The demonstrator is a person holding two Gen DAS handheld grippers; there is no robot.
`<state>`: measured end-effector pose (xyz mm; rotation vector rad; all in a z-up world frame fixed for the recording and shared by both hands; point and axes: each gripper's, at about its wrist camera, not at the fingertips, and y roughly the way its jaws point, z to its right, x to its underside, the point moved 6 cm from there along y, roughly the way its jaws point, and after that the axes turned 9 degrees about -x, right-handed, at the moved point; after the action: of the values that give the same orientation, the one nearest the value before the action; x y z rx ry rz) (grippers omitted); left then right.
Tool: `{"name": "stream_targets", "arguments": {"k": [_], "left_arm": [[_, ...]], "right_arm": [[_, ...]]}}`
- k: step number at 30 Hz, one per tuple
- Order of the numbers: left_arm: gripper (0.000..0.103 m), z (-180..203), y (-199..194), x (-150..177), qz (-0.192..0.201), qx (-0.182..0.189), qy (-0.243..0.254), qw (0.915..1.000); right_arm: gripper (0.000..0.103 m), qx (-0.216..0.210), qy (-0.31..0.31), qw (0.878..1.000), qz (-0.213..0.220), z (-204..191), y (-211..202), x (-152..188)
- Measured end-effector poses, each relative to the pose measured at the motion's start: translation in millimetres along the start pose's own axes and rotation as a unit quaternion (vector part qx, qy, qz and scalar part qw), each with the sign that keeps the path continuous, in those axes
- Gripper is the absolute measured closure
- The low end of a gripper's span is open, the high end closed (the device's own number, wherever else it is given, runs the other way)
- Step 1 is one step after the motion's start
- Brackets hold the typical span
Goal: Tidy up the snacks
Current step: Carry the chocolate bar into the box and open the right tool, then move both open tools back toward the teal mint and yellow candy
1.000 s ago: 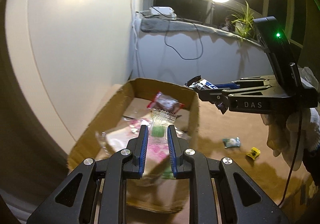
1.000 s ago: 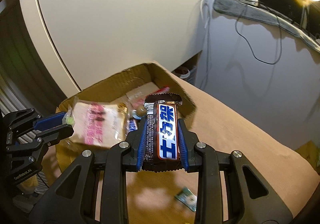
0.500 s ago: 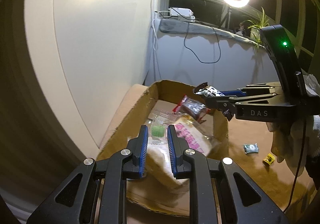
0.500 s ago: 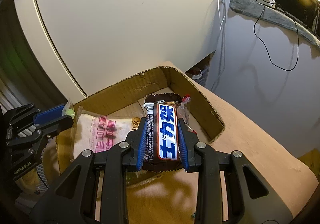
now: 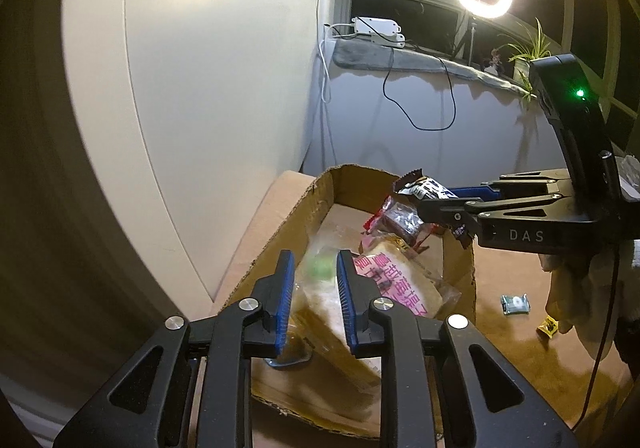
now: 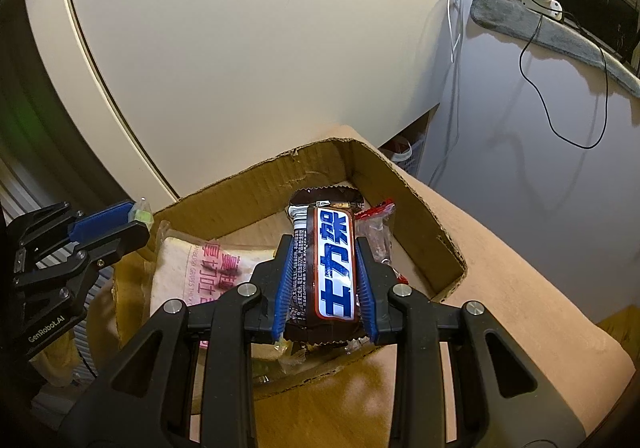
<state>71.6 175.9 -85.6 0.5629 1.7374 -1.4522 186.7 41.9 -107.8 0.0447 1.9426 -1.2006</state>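
An open cardboard box (image 5: 280, 248) (image 6: 248, 184) sits on a brown table. In it lies a bag of sliced bread (image 5: 396, 288) (image 6: 188, 268) with pink print, beside a clear-and-red snack packet (image 5: 400, 218) (image 6: 376, 224). My left gripper (image 5: 316, 260) (image 6: 120, 220) hangs over the box's near-left side. Its jaws are opening, and the bag's green-tied top, blurred, sits loosely between them. My right gripper (image 6: 324, 242) (image 5: 440, 204) is shut on a brown chocolate bar (image 6: 334, 260) (image 5: 420, 186) with a blue-on-white label, held above the box.
A teal candy (image 5: 515, 304) and a yellow candy (image 5: 548, 327) lie on the table right of the box. A white-gloved hand (image 5: 568, 288) holds the right gripper. A white curved panel (image 5: 200, 108) stands close behind and left of the box.
Both grippers moved over the box. The bread bag dropped from hanging in the left gripper to lying in the box, and the left jaws spread slightly. The chocolate bar stays gripped.
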Motion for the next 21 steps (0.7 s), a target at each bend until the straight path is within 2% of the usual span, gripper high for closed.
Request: {"name": "stream_targets", "arguments": {"k": [3,6,8,9,12,14,16,21], "left_arm": [[0.077,-1,-1,-1,0.002,-0.002,-0.001,1.0],[0.075,-2,-2,-1,0.003,-0.003,0.0,1.0],[0.066,-2,-3,-2,0.006,-0.004,0.0,1.0],[0.066,-2,-4,-2,0.007,-0.005,0.0,1.0],[0.065,-2,-6,-3,0.009,-0.005,0.0,0.9999],[0.059,-2,-8,-4,0.011,-0.005,0.001,0.9999],[0.053,-2,-11,-4,0.014,-0.006,0.0,0.9999],[0.047,1,-18,-5,0.021,-0.006,0.003,0.9998]], "right_arm": [[0.072,0.0,-0.002,1.0,0.0,-1,-1,0],[0.063,0.0,-0.004,1.0,0.005,-3,-4,-2],[0.055,0.001,-0.007,1.0,0.009,-5,-5,-4],[0.051,0.002,-0.009,1.0,0.01,-5,-6,-5],[0.05,0.005,-0.012,1.0,0.013,-8,-8,-7],[0.047,0.008,-0.014,1.0,0.015,-9,-10,-7],[0.032,0.013,-0.014,1.0,0.021,-9,-14,-7],[0.021,0.021,-0.013,0.999,0.034,-9,-26,-8]]}}
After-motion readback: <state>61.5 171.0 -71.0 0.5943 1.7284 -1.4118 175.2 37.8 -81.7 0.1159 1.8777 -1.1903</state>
